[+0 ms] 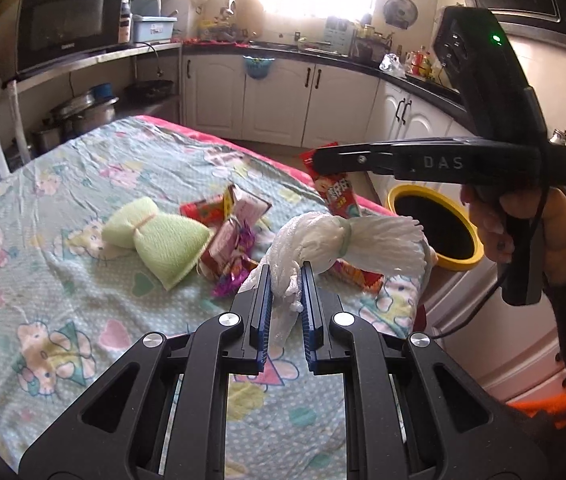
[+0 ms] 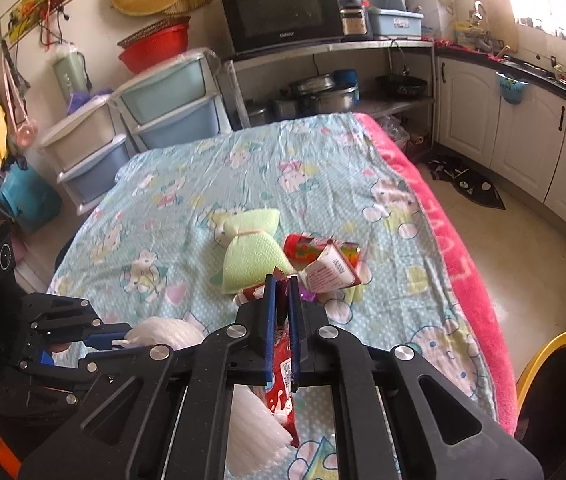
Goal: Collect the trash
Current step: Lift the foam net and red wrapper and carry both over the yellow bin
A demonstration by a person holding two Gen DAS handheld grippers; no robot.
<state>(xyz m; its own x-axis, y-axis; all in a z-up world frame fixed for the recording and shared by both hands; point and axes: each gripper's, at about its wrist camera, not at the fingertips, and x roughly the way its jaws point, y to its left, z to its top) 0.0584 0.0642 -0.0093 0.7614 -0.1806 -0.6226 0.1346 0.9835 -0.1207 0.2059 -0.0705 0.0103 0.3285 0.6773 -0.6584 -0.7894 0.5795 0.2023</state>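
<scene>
Blue-padded fingers point(image 1: 263, 312) of the left gripper point(image 1: 286, 280) were clamped on a white foam net sleeve point(image 1: 323, 244), its fanned end spreading toward the yellow-rimmed bin point(image 1: 435, 224) just past the edge of the surface. That surface was draped in a pale blue cartoon-cat cloth point(image 1: 63, 208) with a pink border. The right gripper point(image 2: 281, 286) was closed on a red snack wrapper point(image 2: 279, 396), which hung down between its fingers point(image 2: 270, 312); in the left wrist view the same wrapper showed under the tool's black body, held up near the bin.

Left on the cloth lay a green foam net sleeve point(image 2: 251, 252), pinched at its middle, touching a small heap of crumpled wrappers and a flattened carton point(image 2: 329, 264). A scrap of purple foil point(image 1: 229, 284) sat at the near side of that heap. Behind stood a microwave point(image 2: 283, 12) on a metal shelf, plastic drawers point(image 2: 167, 100) and white kitchen cabinets point(image 1: 275, 96).
</scene>
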